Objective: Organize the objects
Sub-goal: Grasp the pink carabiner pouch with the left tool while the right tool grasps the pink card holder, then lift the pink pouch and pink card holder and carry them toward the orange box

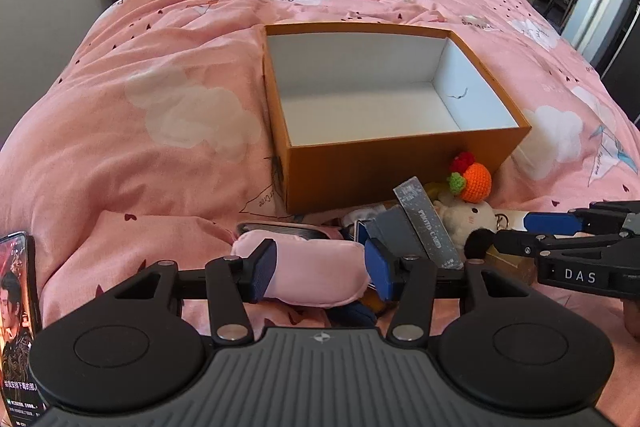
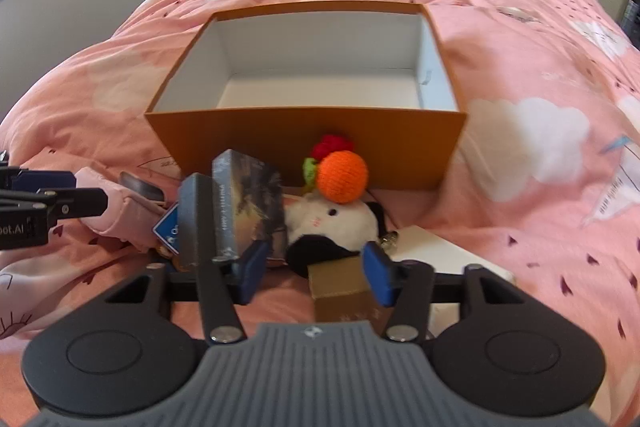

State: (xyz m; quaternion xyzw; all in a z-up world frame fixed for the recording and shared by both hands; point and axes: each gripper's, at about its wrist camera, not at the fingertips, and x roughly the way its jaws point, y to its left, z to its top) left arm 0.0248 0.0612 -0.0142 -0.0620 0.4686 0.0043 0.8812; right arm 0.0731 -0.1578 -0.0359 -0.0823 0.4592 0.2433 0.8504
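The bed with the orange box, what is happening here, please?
A person holds a tool in each hand over a pile of small things in front of an empty orange box on the pink duvet. The left tool straddles a pink pouch. The right tool is around a small brown carton beside a white plush toy. Nothing is in the box yet.
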